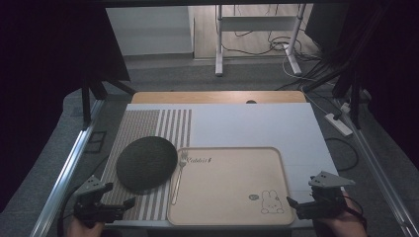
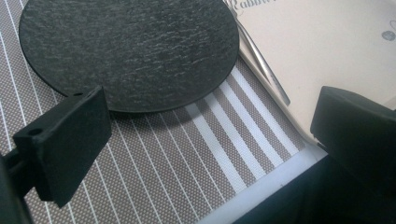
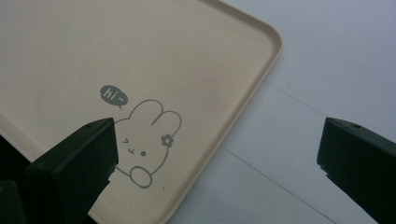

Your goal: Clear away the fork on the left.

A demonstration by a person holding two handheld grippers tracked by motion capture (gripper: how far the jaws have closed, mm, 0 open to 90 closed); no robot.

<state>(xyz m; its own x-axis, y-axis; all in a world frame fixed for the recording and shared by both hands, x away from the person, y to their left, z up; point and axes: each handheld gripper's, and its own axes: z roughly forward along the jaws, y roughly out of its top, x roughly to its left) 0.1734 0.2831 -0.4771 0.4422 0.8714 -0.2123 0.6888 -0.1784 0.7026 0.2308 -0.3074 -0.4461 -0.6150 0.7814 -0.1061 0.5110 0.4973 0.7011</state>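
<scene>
Dark round plate [image 1: 146, 163] lies flat on the striped placemat [image 1: 148, 123], left half of the table, its right edge just overlapping the left rim of the beige tray [image 1: 227, 185]. In the left gripper view the plate [image 2: 126, 51] sits ahead of & above the jaws, apart from them; its near edge is just past the left jaw tip, w/ striped mat [image 2: 187, 154] between the jaws. Left gripper [image 1: 116, 205] is at the near-left corner of the table, just short of the plate's near edge, jaws spread wide, nothing in them. A fork [image 1: 179, 175] lies along the tray's left rim, tines toward the far side, handle toward the person; plate's right edge is touching or just beside it, can't tell which. Fork handle [image 2: 264, 65] runs between plate & tray in the left gripper view. Tray is bare, w/ a rabbit drawing [image 1: 272, 202] at its near-right corner. Right gripper [image 1: 301, 207] is at the near-right, just beside that corner, well apart from the plate; jaws wide open, empty. In the right gripper view the rabbit [image 3: 147, 140] is next to the left jaw, tray rim [image 3: 243, 107] & white table surface [image 3: 303, 70] between the jaws.
</scene>
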